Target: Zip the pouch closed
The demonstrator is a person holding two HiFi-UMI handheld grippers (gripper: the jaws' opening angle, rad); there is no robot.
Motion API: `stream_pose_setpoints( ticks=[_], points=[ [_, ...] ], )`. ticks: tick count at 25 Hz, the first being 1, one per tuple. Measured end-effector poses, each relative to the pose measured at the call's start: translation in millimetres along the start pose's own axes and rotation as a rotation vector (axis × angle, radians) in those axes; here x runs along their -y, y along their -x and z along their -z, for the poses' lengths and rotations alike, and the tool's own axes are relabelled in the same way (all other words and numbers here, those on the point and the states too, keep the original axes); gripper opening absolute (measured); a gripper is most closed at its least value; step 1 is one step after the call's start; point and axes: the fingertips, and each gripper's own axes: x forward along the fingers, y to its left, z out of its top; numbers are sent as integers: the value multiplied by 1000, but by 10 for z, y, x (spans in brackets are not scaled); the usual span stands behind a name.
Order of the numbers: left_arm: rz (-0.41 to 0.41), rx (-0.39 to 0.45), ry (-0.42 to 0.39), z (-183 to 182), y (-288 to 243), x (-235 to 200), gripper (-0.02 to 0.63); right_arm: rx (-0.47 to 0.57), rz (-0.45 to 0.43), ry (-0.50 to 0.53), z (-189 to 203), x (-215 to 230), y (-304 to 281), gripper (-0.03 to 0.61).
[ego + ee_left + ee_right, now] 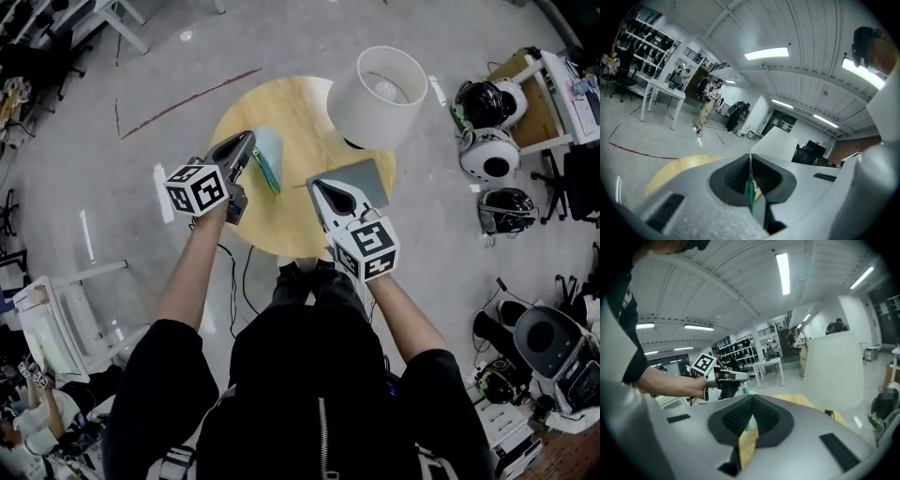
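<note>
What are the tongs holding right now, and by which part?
Left tongs pinch the teal pouch by its zipper edge; right tongs are shut on nothing.

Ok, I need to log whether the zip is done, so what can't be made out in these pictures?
- Zip: in the head view the pouch is small, edge-on, its near end under the left gripper.
- Left gripper view: only a green strip between shut jaws; the gripper body hides the rest.
- Right gripper: unclear whether its closed jaws pinch anything.
</note>
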Motion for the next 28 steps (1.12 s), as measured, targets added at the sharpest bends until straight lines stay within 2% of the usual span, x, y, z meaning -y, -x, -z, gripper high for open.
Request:
stream_pose_setpoints(
  ticks=[3, 9, 16, 22, 28],
  points=[
    [9, 59, -5, -160, 227, 109, 14, 19, -42, 39, -145, -190, -126, 5],
    [30, 146, 10, -249, 642, 327, 12, 40, -106, 94, -227, -586, -259, 5],
    [26, 230, 52, -329, 995, 452, 13, 26, -259, 46, -340, -1064, -329, 5],
    [48, 254, 61, -377, 1179, 497, 12, 4, -315, 44, -356, -1312, -426, 5],
    [119, 276, 83, -473, 1251, 651, 12, -32, -408, -66, -378, -1469, -469, 40]
  ],
)
